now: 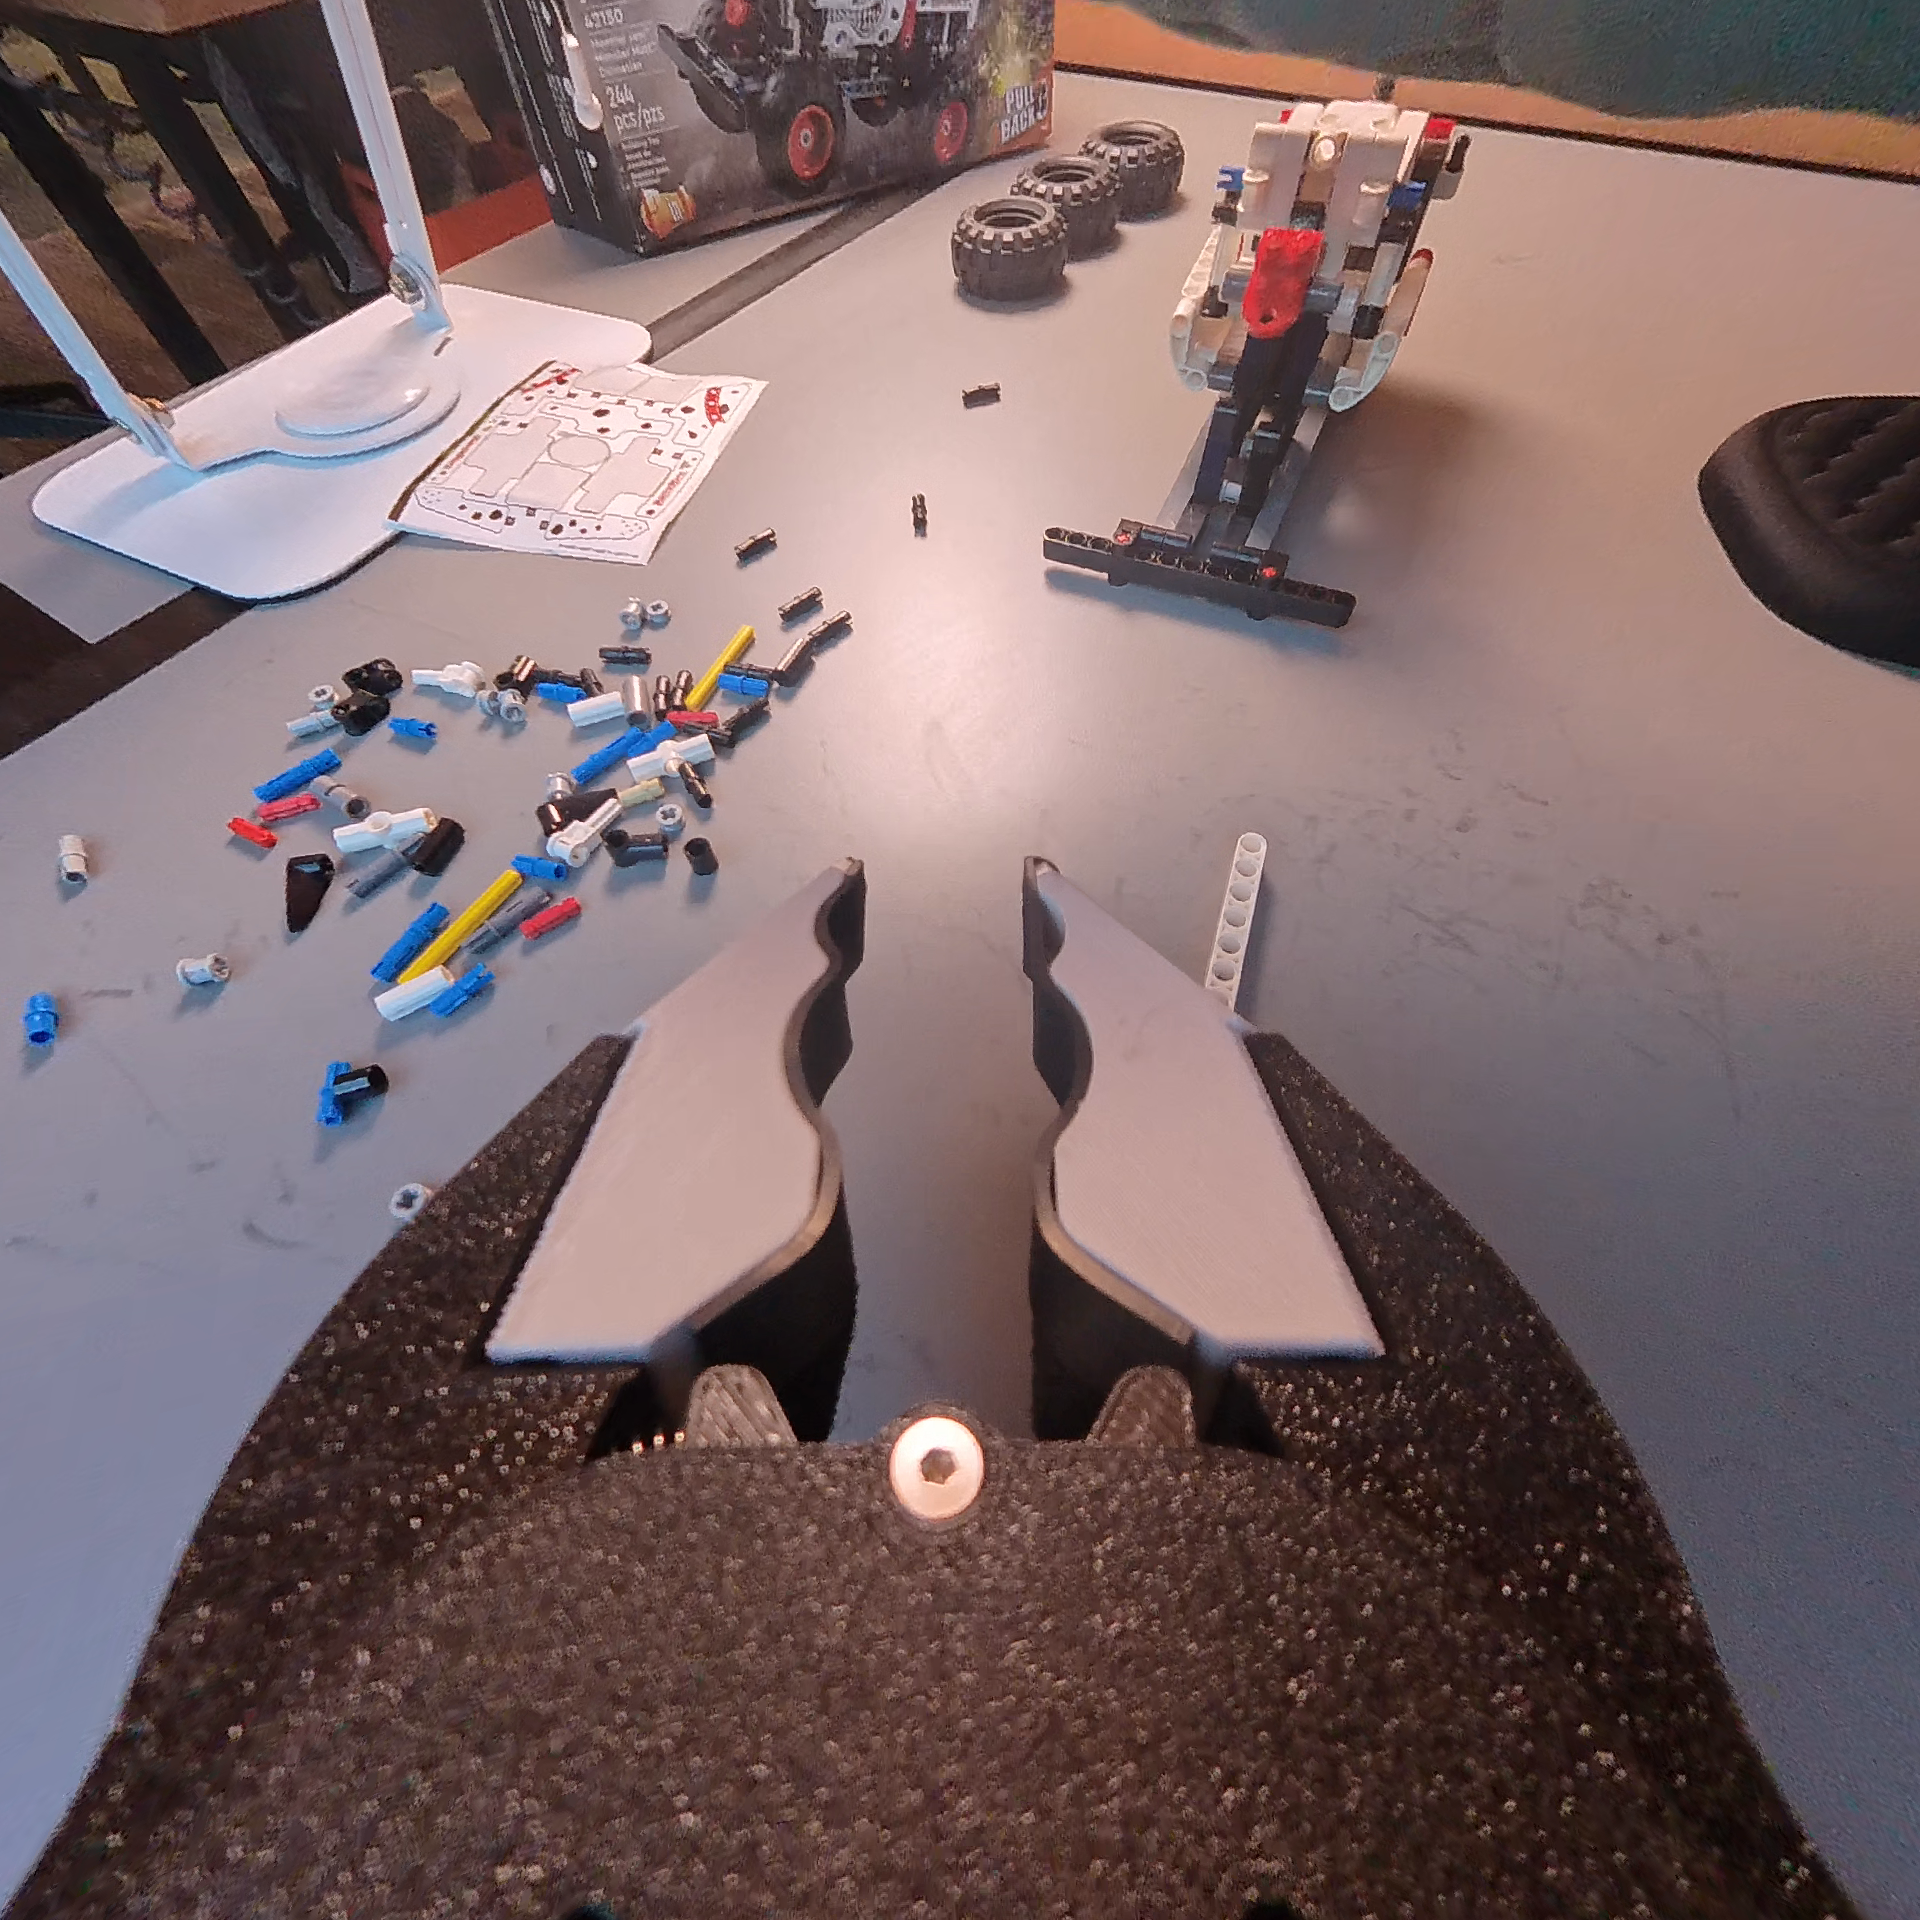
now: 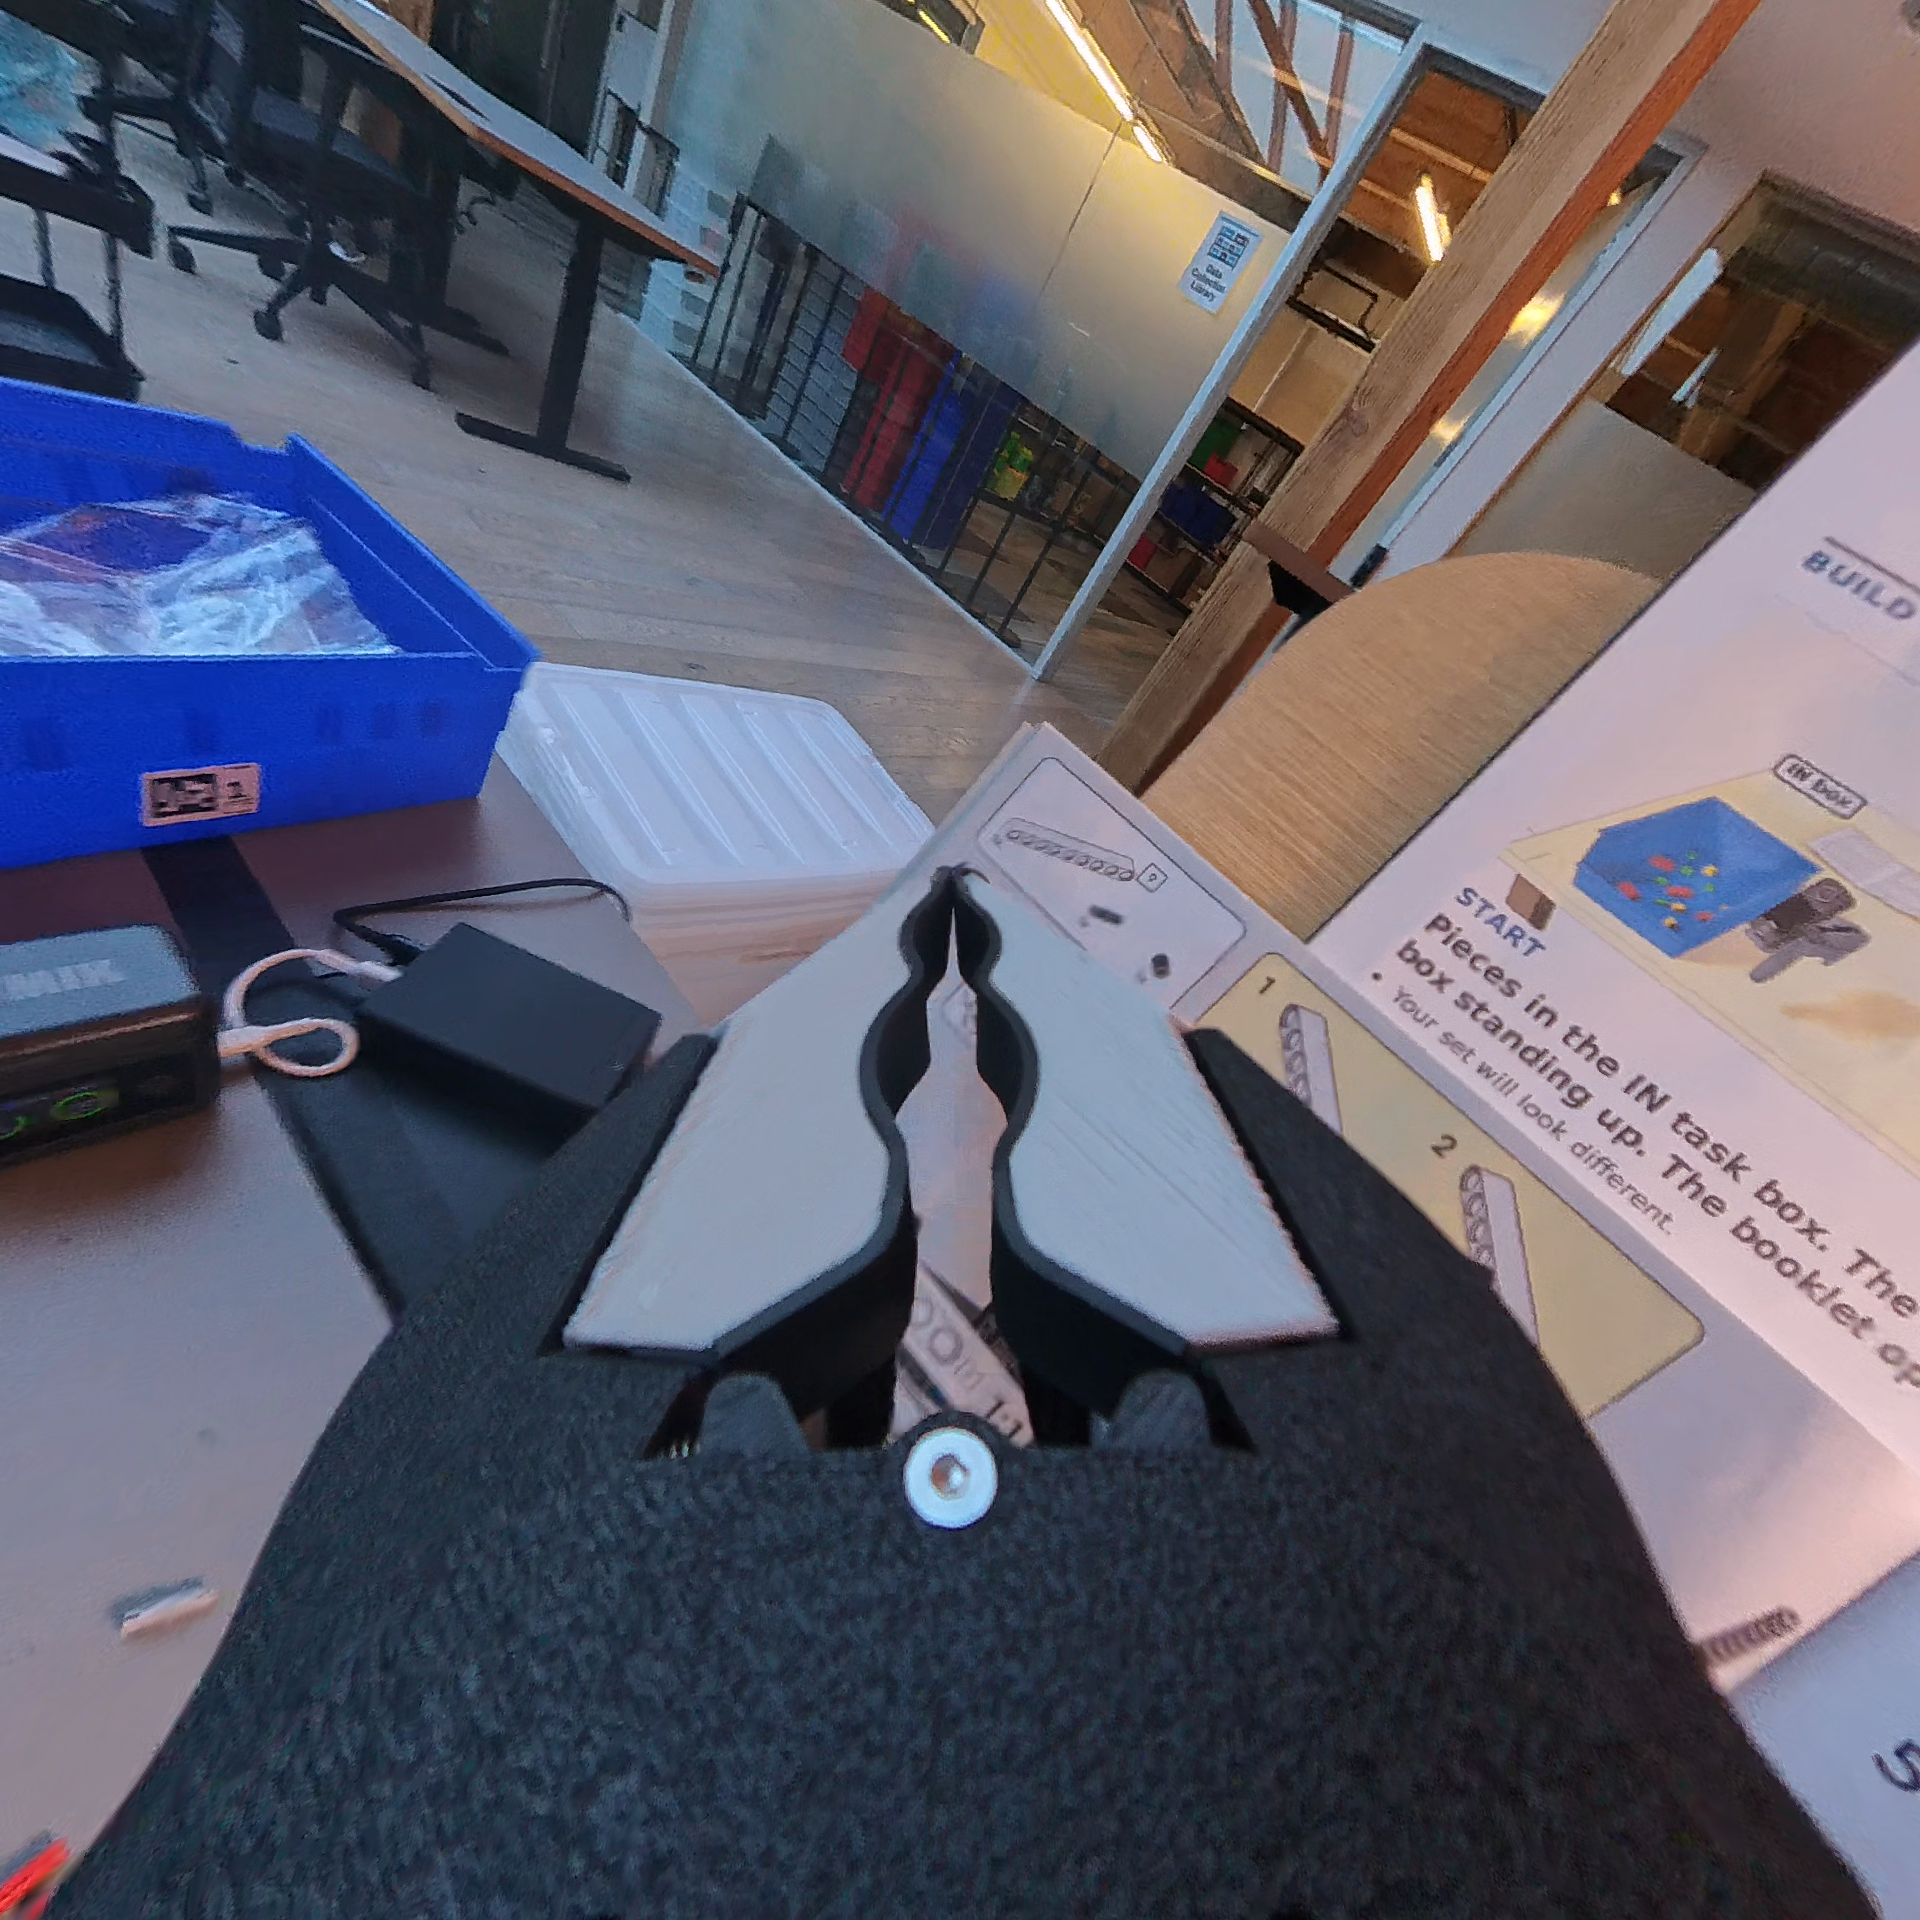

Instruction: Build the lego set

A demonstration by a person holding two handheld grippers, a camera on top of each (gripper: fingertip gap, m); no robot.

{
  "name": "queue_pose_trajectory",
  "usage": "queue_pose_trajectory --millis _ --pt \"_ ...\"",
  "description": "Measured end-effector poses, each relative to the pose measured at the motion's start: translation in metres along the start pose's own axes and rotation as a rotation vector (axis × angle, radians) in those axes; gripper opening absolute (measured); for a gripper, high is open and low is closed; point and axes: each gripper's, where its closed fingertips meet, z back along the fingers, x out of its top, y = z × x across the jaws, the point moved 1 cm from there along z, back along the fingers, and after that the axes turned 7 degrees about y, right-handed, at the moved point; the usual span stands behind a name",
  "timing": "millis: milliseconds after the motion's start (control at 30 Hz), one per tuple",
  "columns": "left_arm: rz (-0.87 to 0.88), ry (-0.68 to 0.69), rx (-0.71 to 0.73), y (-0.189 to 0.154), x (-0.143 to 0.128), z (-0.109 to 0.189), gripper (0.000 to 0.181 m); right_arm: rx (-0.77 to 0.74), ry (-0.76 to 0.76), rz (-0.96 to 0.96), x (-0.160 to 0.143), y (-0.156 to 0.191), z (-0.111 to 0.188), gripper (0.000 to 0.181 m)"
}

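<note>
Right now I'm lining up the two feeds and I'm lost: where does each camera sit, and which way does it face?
Left wrist view: on the left tool, looking down and forward over the grey table at loose pieces, three tyres and the partly built model; its open fingers show.
Right wrist view: on the right tool, facing an instruction booklet, blue bin and the room beyond; its shut fingers show.
Shared: nothing I can match; neither shows the other tool.

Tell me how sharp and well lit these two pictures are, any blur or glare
Left wrist view: sharp and evenly lit, wide-angle bending at the edges, soft glare on the table near the model. Right wrist view: warm light, motion blur smearing the blue bin and instruction sheets; right gripper fairly crisp.
</note>
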Motion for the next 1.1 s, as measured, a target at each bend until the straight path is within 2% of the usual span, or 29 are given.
queue_pose_trajectory --millis 100,200,267,333,400,467,567,633,833,1100 --pt "-0.006 0.056 -0.134 -0.017 -0.008 0.000 0.030 0.226 -0.015 0.024 0.010 0.047 0.058 0.000" --pt "-0.014 0.116 -0.326 -0.045 -0.016 0.006 0.031 0.473 0.067 0.021 -0.003 0.107 0.147 0.000" --pt "-0.059 0.169 -0.348 -0.053 -0.025 0.004 0.032 0.586 0.156 -0.005 -0.025 0.143 0.211 0.000" --pt "-0.089 0.228 -0.343 -0.057 -0.035 -0.001 0.031 0.632 0.242 -0.055 -0.056 0.170 0.265 0.000" --pt "-0.114 0.269 -0.319 -0.057 -0.042 -0.007 0.030 0.627 0.341 -0.099 -0.097 0.195 0.306 0.000" --pt "-0.131 0.291 -0.304 -0.057 -0.046 -0.010 0.028 0.571 0.435 -0.123 -0.144 0.212 0.332 0.000" --pt "-0.150 0.307 -0.279 -0.056 -0.048 -0.012 0.017 0.528 0.504 -0.139 -0.196 0.232 0.351 0.000" --pt "-0.157 0.308 -0.261 -0.055 -0.048 -0.013 0.011 0.509 0.521 -0.157 -0.211 0.238 0.355 0.000" --pt "-0.157 0.308 -0.251 -0.056 -0.048 -0.014 0.007 0.548 0.531 -0.170 -0.221 0.246 0.356 0.000" --pt "-0.152 0.308 -0.255 -0.056 -0.048 -0.014 0.007 0.565 0.506 -0.150 -0.215 0.250 0.353 0.000"
